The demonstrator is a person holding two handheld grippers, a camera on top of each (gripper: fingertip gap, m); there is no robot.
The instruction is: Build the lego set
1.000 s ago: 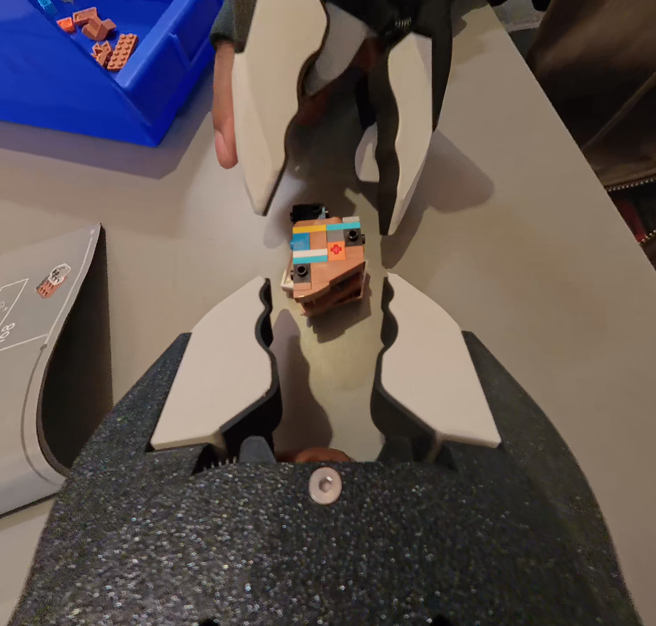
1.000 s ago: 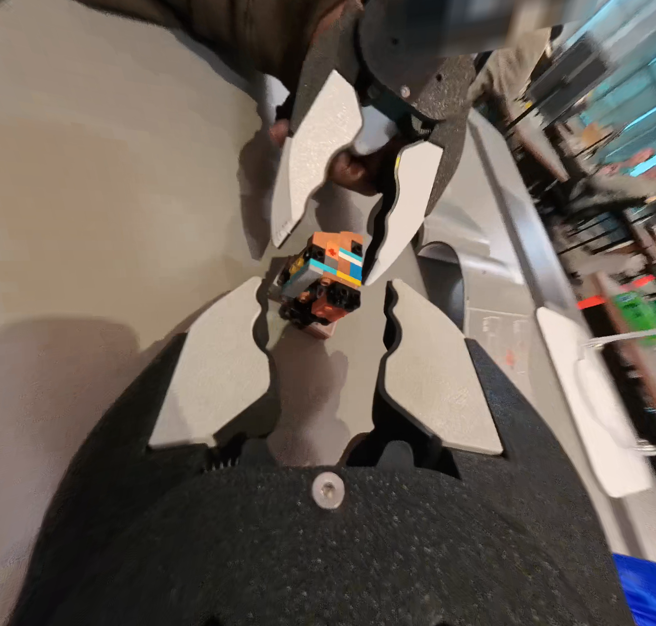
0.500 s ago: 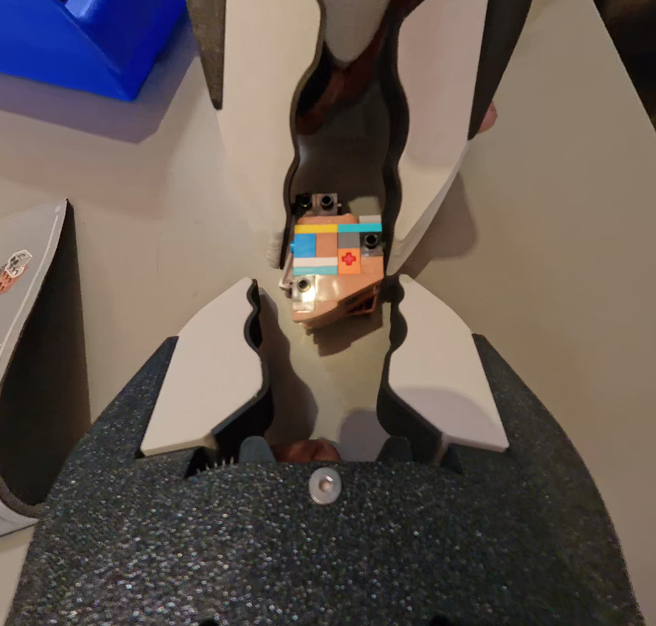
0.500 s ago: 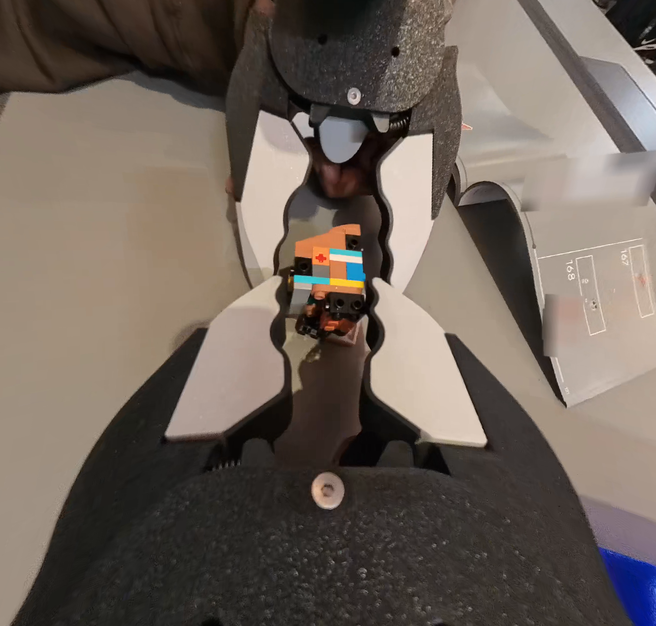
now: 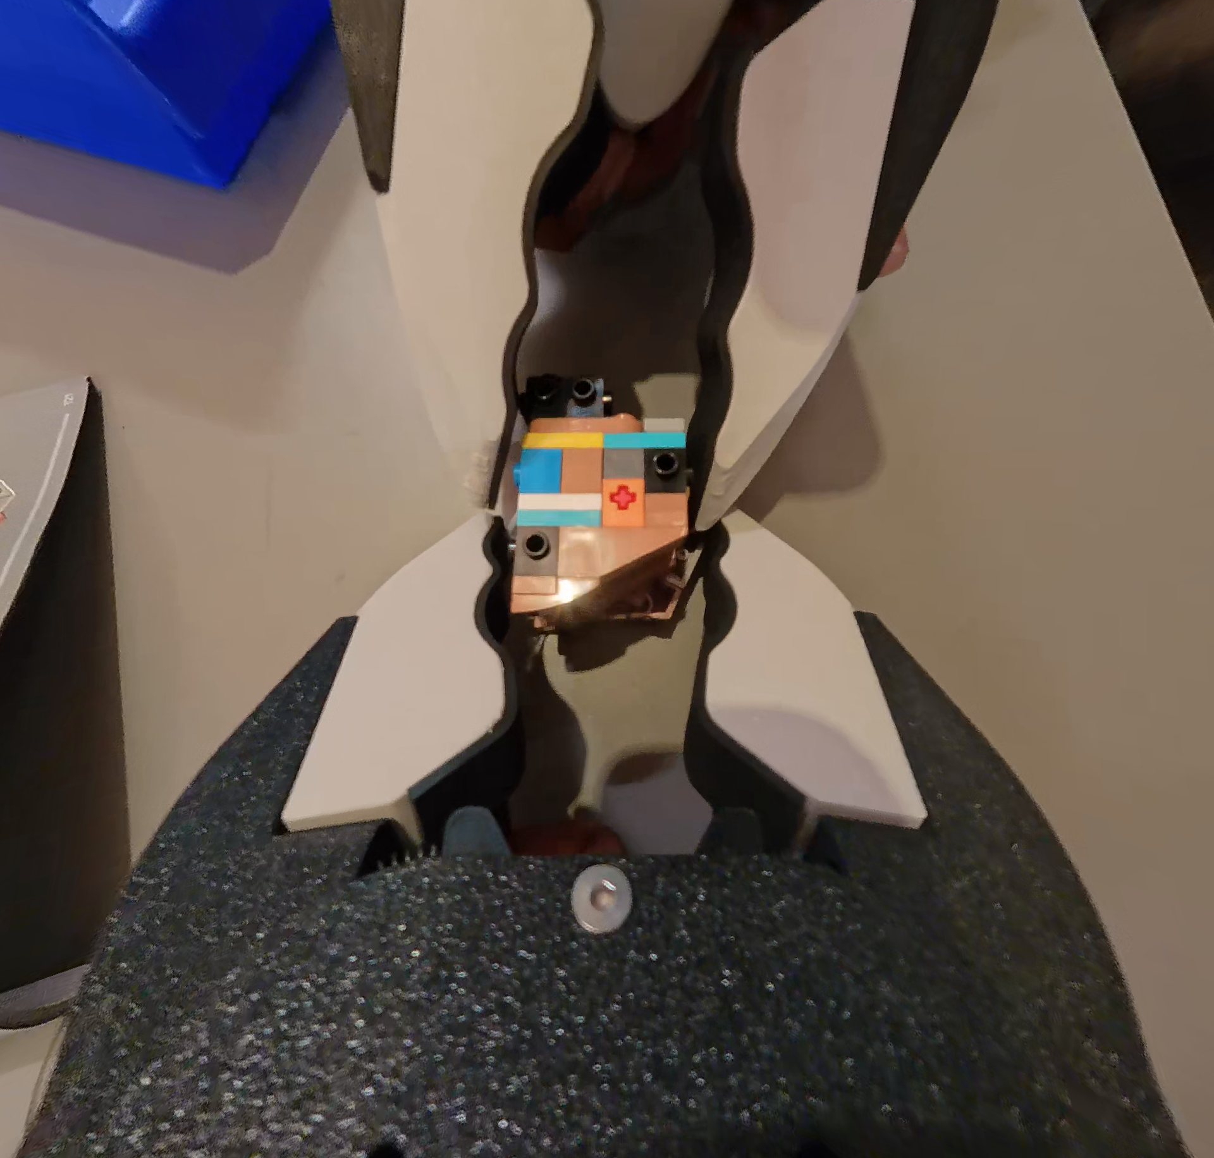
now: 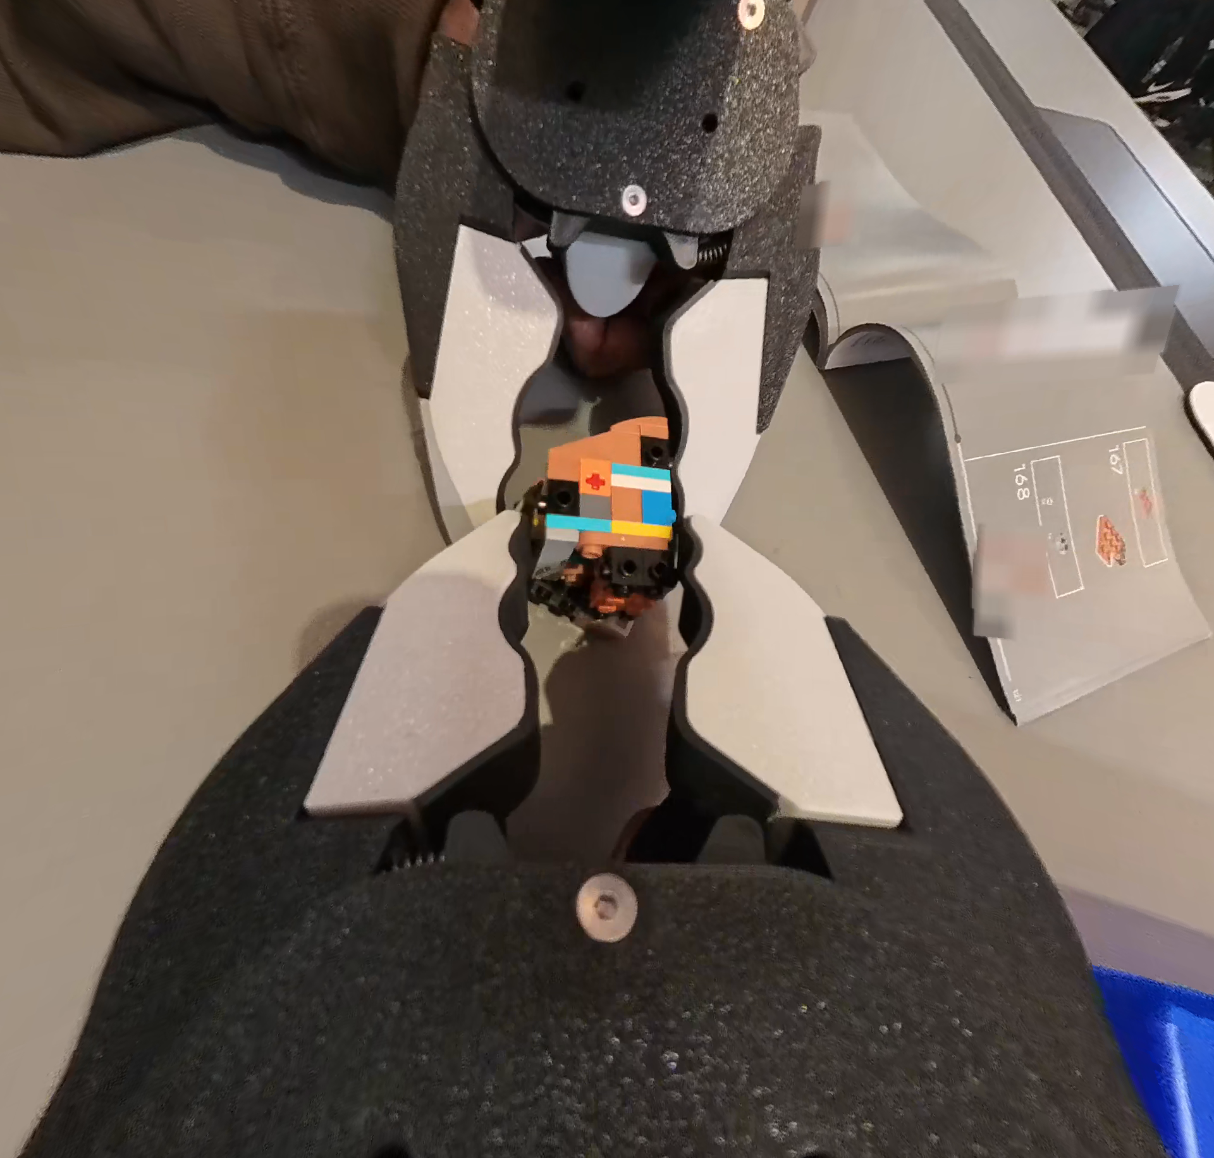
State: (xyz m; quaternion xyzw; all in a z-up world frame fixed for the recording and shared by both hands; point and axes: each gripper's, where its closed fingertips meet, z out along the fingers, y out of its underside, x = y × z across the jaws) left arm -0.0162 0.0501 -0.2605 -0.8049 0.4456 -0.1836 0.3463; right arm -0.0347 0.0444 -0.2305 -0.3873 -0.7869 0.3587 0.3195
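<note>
**Two grippers closing on the partly built model from opposite sides**

The model [image 5: 601,509], a small block of brown, black, blue, yellow and teal bricks, sits on the grey table [image 5: 263,469] between both tools. The left gripper [image 5: 599,574] has its fingers narrowed about the model's near, sloped brown end; they appear to touch its sides, though a firm grip cannot be confirmed. The right gripper [image 6: 601,558], facing it, has its fingers similarly narrowed about the end with the black studded bricks, contact again uncertain. An open booklet [image 6: 1084,568] lies beside the work; a blue bin [image 5: 118,55] of loose bricks stands further off. To hold the model well, each pair of fingers should probably press on flat side faces, not the slope, squeezing evenly so no plates pop loose.
</note>
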